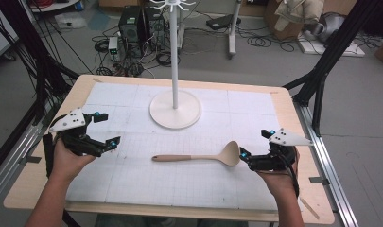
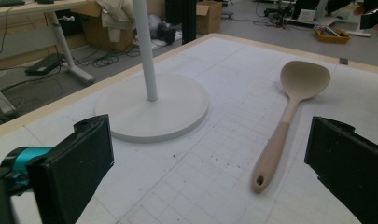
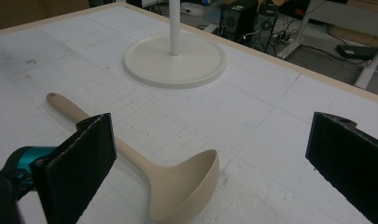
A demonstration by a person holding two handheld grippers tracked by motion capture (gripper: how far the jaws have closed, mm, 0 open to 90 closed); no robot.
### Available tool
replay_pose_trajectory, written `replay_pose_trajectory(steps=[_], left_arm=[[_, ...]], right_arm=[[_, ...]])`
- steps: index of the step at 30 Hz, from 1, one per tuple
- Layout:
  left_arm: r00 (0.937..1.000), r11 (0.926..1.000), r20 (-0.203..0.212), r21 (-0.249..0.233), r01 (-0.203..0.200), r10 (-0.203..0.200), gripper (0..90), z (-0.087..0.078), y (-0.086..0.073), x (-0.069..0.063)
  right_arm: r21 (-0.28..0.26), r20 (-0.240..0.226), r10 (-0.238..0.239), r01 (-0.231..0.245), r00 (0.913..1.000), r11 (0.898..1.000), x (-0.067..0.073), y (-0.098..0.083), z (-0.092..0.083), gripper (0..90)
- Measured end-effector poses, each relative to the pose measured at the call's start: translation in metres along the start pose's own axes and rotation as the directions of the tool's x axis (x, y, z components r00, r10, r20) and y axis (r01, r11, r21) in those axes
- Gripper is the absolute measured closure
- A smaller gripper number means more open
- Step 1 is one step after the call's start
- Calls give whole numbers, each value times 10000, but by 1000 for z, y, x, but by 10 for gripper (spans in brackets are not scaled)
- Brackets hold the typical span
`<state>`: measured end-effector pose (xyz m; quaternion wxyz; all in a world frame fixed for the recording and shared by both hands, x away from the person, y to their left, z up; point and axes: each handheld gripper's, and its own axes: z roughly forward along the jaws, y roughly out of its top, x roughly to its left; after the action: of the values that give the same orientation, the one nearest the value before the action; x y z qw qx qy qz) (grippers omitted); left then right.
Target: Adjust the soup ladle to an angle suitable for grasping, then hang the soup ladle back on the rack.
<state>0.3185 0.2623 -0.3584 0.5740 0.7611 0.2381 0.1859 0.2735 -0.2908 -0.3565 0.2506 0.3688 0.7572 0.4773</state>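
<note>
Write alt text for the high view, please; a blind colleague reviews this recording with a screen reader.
A beige ladle lies flat on a white gridded table, handle left, bowl right, in front of a white stand. A person's hands hold the left gripper and the right gripper open at either end of it, touching nothing.

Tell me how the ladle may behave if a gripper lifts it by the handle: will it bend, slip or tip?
The ladle looks rigid, one smooth beige piece, so probably no bending. Its round, tapered handle may slip or turn between flat pads. The deep bowl likely makes that end heavier, so it may droop.
</note>
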Motion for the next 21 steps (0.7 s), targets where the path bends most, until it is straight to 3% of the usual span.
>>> replay_pose_trajectory(steps=[21], left_arm=[[9999, 10000, -129, -7, 93, -93, 17, -6, -4, 7]], right_arm=[[15, -147, -162, 163, 9998, 9999, -5, 10, 9, 4]])
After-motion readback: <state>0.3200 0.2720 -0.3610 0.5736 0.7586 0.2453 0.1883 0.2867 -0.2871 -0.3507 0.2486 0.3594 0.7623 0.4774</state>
